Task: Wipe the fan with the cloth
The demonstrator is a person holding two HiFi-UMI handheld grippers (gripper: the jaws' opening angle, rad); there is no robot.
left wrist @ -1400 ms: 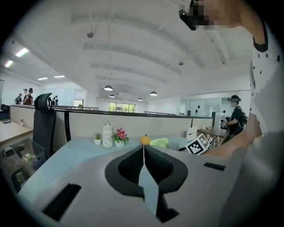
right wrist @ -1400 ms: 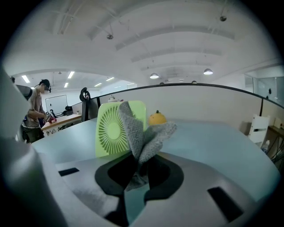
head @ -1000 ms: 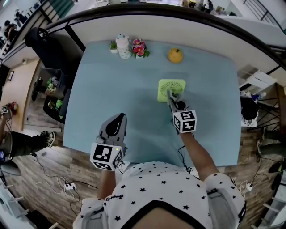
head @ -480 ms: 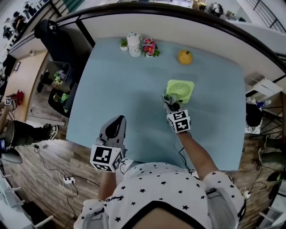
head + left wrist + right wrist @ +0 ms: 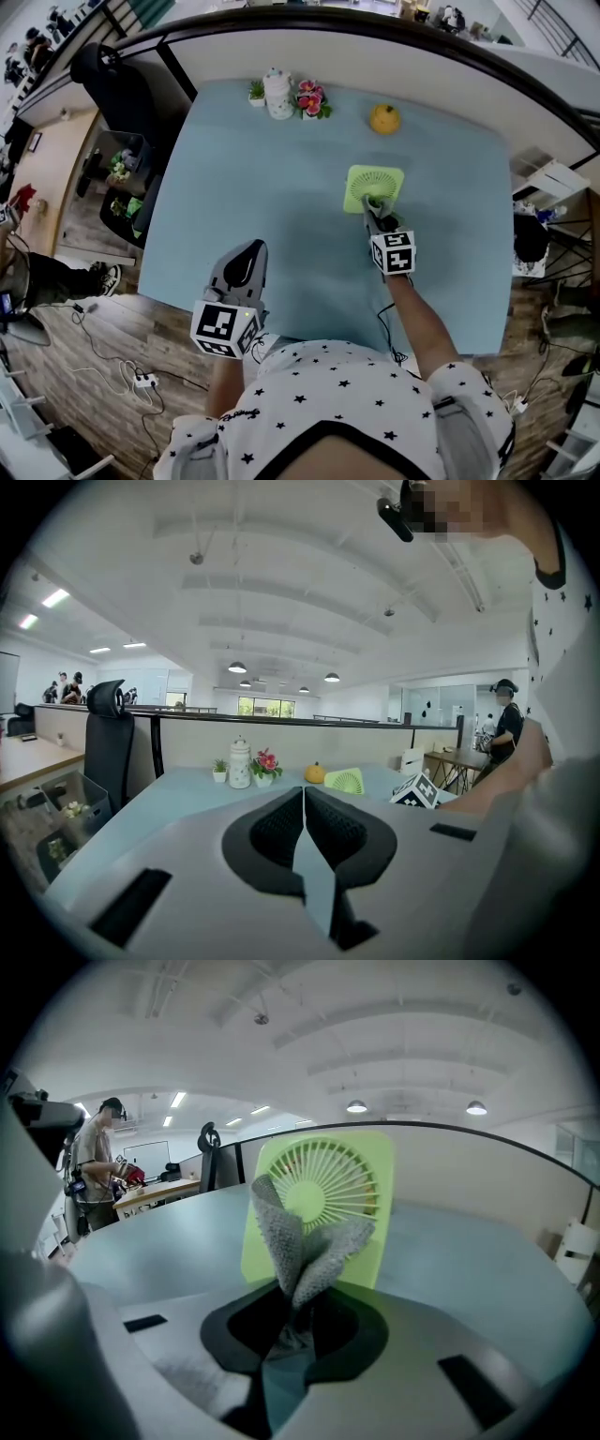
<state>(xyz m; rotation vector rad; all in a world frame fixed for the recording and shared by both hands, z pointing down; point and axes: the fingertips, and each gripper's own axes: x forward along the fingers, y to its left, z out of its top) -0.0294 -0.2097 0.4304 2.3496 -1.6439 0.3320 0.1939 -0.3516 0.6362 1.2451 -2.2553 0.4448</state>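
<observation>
My right gripper [image 5: 371,208] pinches the cloth [image 5: 296,1241] at the upright fan [image 5: 386,180] (left gripper [image 5: 303,799] pressed together, empty); pushing hard, I could topple it.

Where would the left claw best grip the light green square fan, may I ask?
I'd pinch the left frame edge of the light green square fan, from the left: it is thin and flat, and the right claw with grey cloth occupies the front.

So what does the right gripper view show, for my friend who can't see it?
The right gripper holds a bunched grey cloth in front of a square green fan standing on a pale blue table. A person stands far off at left.
</observation>
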